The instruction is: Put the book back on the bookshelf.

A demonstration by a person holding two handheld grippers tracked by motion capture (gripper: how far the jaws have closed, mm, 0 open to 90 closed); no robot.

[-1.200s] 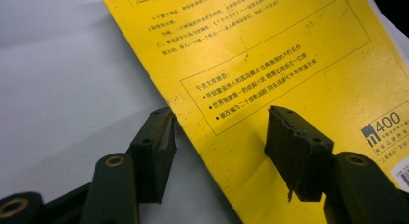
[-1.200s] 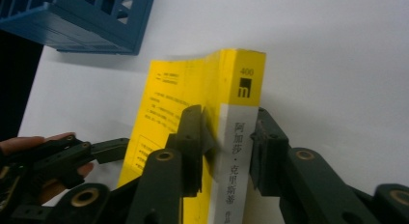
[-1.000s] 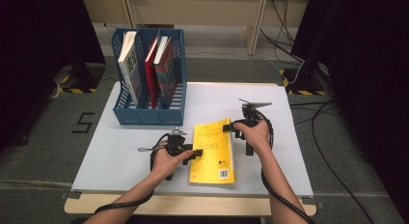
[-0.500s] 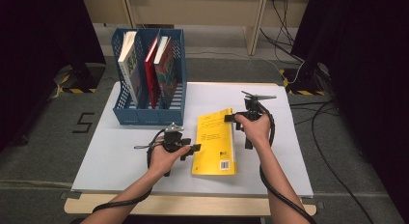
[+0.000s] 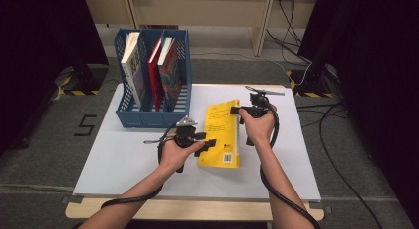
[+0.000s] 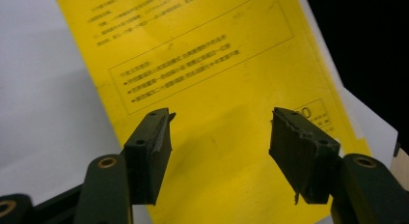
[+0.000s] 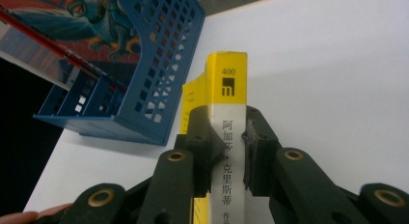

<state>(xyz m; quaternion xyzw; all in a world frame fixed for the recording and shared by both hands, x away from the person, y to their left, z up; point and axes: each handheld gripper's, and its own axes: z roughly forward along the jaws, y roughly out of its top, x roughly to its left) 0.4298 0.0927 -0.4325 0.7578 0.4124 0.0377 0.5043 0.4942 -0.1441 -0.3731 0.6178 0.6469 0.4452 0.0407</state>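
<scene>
Count: four books total. One yellow book [image 5: 221, 133] out on the table [image 5: 123, 165], three more standing in the blue file rack [image 5: 148, 118]: a white-covered one [image 5: 132, 66] in the left slot, a red one [image 5: 154, 71] and a colourful illustrated one [image 5: 170, 71] further right. One rack, three slots as far as I can tell. One table. Two grippers: left gripper [image 5: 210, 142], right gripper [image 5: 236, 110]. Two forearms in from the bottom edge.

Left gripper [image 5: 210, 141] jaws apart, right gripper [image 5: 236, 110] clamped.
</scene>
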